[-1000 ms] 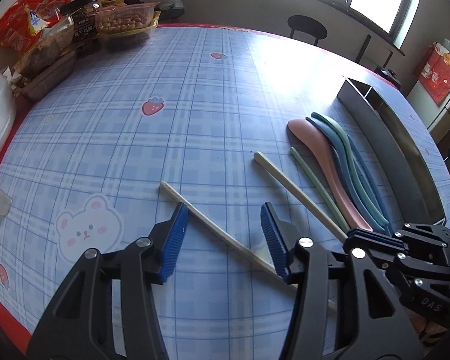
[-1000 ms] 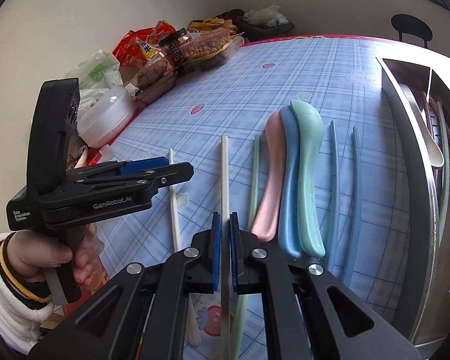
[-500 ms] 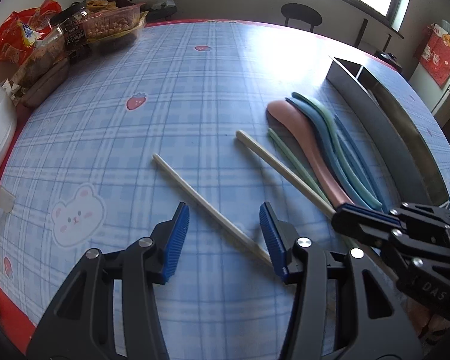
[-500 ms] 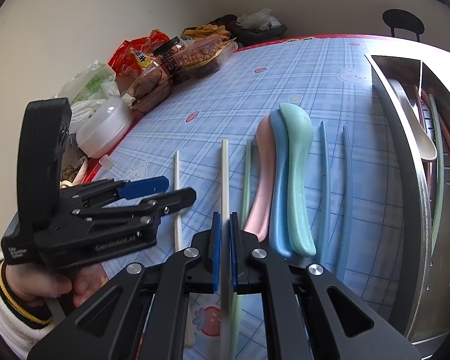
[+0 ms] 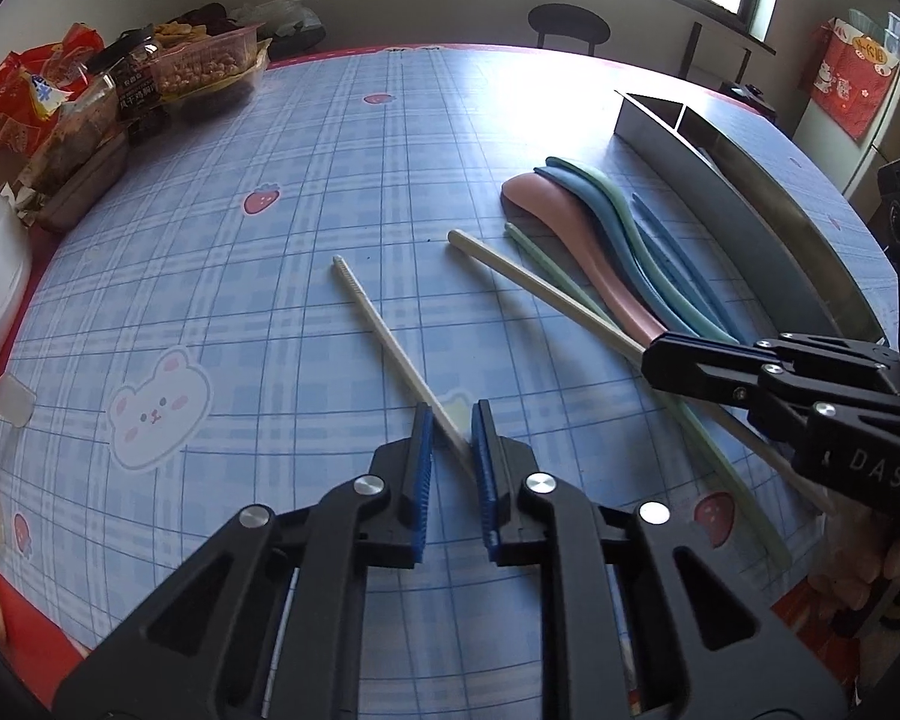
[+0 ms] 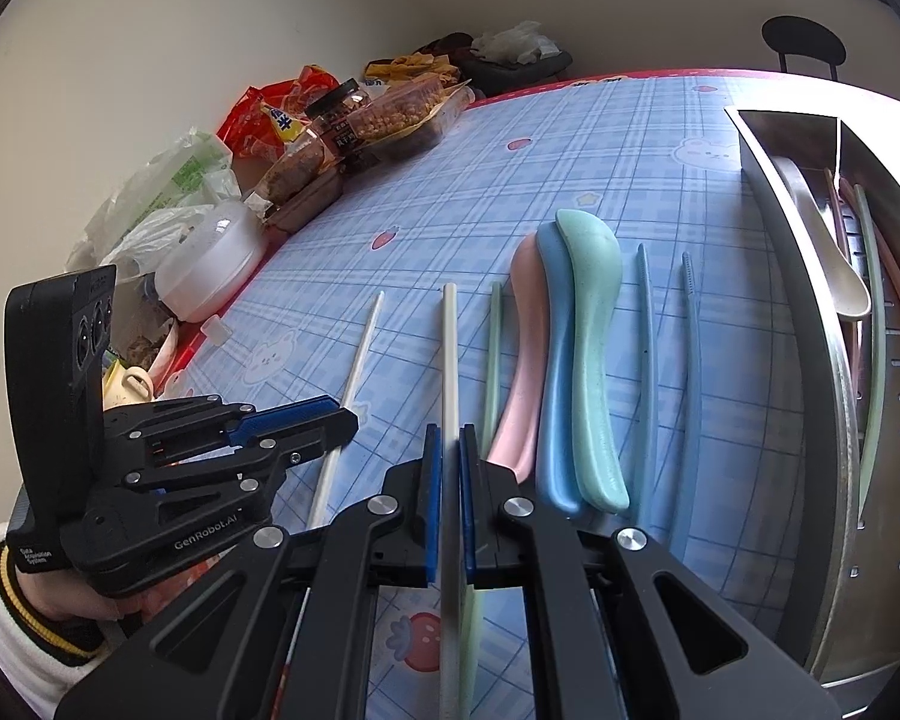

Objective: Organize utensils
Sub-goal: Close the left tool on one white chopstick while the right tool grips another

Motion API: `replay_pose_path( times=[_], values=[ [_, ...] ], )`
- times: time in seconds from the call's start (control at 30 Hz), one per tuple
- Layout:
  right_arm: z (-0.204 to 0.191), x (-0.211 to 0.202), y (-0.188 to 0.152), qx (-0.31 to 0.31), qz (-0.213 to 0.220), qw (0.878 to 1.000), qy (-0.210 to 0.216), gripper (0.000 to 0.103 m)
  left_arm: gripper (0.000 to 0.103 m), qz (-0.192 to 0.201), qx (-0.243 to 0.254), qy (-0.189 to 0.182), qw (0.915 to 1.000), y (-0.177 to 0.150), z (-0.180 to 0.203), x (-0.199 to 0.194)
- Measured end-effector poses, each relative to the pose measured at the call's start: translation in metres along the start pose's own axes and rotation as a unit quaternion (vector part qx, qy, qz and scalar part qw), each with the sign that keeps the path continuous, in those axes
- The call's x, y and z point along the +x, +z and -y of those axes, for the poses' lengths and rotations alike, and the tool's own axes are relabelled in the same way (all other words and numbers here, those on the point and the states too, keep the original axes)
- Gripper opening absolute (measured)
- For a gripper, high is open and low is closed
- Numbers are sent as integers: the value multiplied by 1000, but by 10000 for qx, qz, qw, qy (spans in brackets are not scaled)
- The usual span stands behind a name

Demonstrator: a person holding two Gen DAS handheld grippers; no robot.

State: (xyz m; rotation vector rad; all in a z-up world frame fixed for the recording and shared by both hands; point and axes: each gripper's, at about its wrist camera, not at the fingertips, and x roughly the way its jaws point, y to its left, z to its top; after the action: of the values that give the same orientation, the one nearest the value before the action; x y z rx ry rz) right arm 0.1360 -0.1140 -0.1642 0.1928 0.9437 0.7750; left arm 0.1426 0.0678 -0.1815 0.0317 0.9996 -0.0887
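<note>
We note two tools over the blue checked surface (image 5: pixel 306 192).

Left tool (image 5: pixel 450 438): jaws closing, nearly together, with the thin white chopstick (image 5: pixel 384 330) running between the blue pads (image 5: pixel 423 456). We cannot tell whether the pads press it yet. The stick's far end lies ahead of the tool, angled left.

Right tool (image 6: pixel 448 468): clamped together on the thicker white chopstick (image 6: pixel 450 360), which passes straight between its pads and points ahead.

Just right of the right tool's tip: a pale green chopstick (image 6: pixel 493 354), then three spoons nested side by side, pink spoon (image 6: pixel 519 360), blue spoon (image 6: pixel 555 372), teal spoon (image 6: pixel 594 360). Further right, two blue chopsticks (image 6: pixel 648 360) lie on the surface, then the steel tray (image 6: pixel 810 324), already holding a cream spoon (image 6: pixel 840 276) in the near compartment and a few chopsticks in the far one.

Far ahead and left of both tools: snack packets and jars (image 6: pixel 342 132) and a white lidded container (image 6: pixel 216 264) at the surface's edge. A white-sleeved hand (image 6: pixel 60 606) grips the left tool.
</note>
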Motion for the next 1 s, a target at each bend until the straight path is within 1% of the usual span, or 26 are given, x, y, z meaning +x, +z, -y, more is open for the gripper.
replay_pose_path(
  times=[0.13, 0.2, 0.3, 0.47, 0.63, 0.73, 0.87, 0.93, 1.0],
  values=[
    [-2, 2, 0, -18, -24, 10000, -6, 6, 14, -47, 24, 161, 9999, 1, -12, 0],
    [-3, 3, 0, -61, -54, 10000, -27, 6, 14, -12, 3, 165, 9999, -1, -17, -1],
    [-7, 6, 0, -136, -100, 9998, -94, 6, 15, 114, 125, 273, 9995, -7, -16, -2],
    [-12, 13, 1, -255, -225, 9993, -177, 6, 15, 349, 239, 246, 9988, -14, -16, -5],
    [-22, 19, 1, -516, -338, 9973, -398, 6, 14, 425, 311, 216, 9984, -16, -15, -5],
    [-26, 21, 0, -655, -347, 9957, -553, 6, 14, 454, 375, 297, 9978, -16, -12, -5],
    [-37, 24, -1, -946, -367, 9911, -865, 6, 14, 486, 437, 423, 9970, -17, -8, -5],
    [-40, 26, -1, -1052, -379, 9889, -982, 6, 14, 490, 422, 404, 9971, -17, -9, -5],
    [-42, 27, -1, -1149, -395, 9866, -1085, 6, 14, 487, 344, 303, 9978, -17, -13, -5]
  ],
)
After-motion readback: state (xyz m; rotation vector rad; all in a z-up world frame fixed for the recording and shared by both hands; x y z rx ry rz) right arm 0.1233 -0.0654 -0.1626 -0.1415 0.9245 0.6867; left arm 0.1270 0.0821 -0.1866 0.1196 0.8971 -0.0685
